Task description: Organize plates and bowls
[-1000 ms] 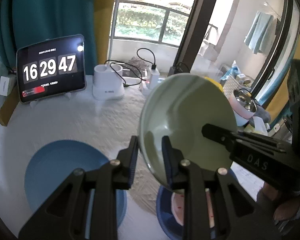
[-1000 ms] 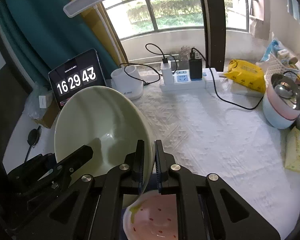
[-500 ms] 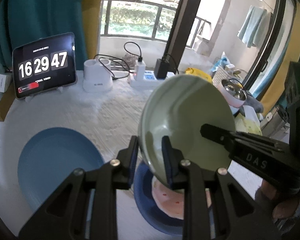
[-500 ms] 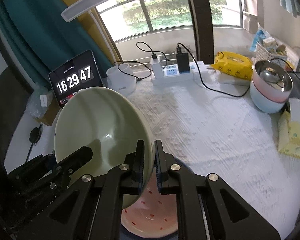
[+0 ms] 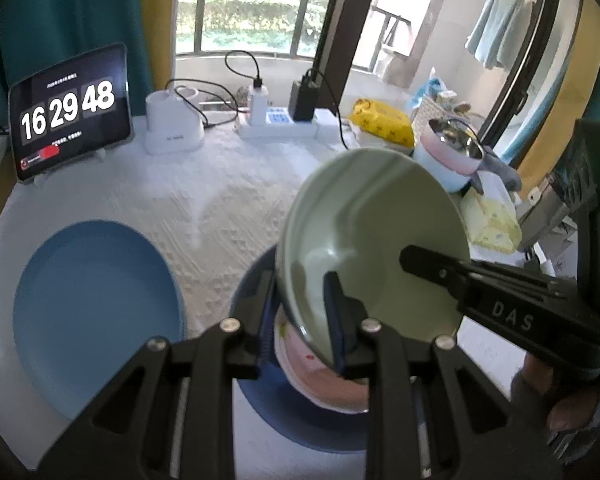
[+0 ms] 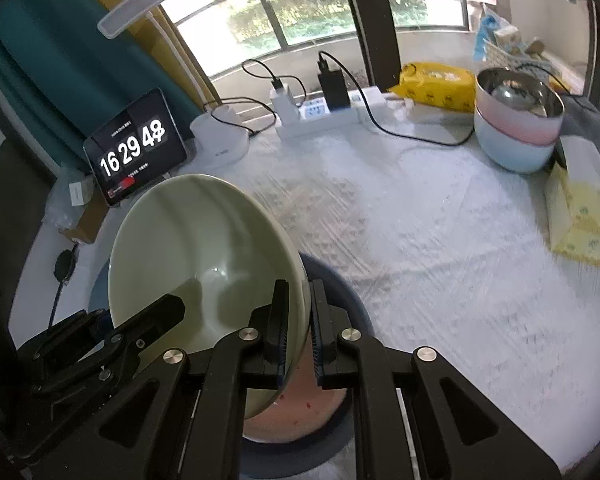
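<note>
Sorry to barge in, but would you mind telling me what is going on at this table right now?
A person is stacking dishes with two handheld grippers. The left gripper and the right gripper both clamp the rim of a pale green bowl, held tilted above a pink speckled bowl that sits on a dark blue plate. The green bowl is not yet set down. A lighter blue plate lies alone on the white tablecloth.
</note>
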`<state>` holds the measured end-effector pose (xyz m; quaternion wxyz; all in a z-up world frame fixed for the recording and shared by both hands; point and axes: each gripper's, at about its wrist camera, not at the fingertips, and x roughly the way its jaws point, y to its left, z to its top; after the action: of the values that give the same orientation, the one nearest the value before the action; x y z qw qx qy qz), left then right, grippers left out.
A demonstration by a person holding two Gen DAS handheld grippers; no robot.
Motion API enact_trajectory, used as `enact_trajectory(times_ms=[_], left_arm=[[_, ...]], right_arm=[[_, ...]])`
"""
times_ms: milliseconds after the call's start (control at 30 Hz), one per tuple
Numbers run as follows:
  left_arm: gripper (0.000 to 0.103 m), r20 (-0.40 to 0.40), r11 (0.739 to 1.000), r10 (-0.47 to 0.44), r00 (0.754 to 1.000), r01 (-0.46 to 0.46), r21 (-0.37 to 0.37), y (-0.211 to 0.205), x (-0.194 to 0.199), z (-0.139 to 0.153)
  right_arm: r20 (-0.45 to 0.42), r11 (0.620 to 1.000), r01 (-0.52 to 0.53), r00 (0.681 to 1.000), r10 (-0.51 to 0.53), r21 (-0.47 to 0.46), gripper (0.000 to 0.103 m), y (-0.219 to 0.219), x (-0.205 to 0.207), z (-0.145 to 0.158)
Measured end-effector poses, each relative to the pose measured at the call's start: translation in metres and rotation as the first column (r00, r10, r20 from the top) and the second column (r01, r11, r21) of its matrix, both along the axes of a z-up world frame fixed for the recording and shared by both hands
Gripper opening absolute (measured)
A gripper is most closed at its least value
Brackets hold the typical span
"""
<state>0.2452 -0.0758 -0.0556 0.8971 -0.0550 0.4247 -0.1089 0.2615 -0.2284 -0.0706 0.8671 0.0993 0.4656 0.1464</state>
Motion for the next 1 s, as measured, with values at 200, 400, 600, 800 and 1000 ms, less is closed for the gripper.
enact_trajectory(times_ms=[200, 400, 600, 800, 1000], left_arm=[[0.024, -0.029, 1.000, -0.015, 0.999, 0.015, 0.015, -0.006, -0.004, -0.012], [0.024, -0.041, 0.999, -0.022, 0.999, 0.023, 0.024, -0.010, -0.006, -0.019], [0.024, -0.043, 0.999, -0.023, 0.999, 0.024, 0.030, -0.011, -0.007, -0.022], [0.024, -0.051, 0.999, -0.025, 0.998, 0.027, 0.036, -0.011, -0.007, -0.026], [0.024, -0.044, 0.995, -0.028, 0.999, 0.032, 0.089, -0.017, -0.009, -0.030]], right_arm=[[-0.030, 1.000, 0.025, 0.999, -0.025, -0.003, 0.011, -0.005, -0.006, -0.014], [-0.046, 1.000, 0.031, 0.998, -0.031, -0.002, 0.011, -0.007, -0.009, -0.021], [-0.042, 0.999, 0.029, 0.999, -0.030, -0.015, 0.011, -0.006, -0.011, -0.022], [-0.029, 0.999, 0.021, 0.999, -0.023, -0.049, 0.011, -0.002, -0.012, -0.022], [-0.003, 0.994, 0.033, 0.999, -0.033, -0.109, 0.011, 0.004, -0.017, -0.022]])
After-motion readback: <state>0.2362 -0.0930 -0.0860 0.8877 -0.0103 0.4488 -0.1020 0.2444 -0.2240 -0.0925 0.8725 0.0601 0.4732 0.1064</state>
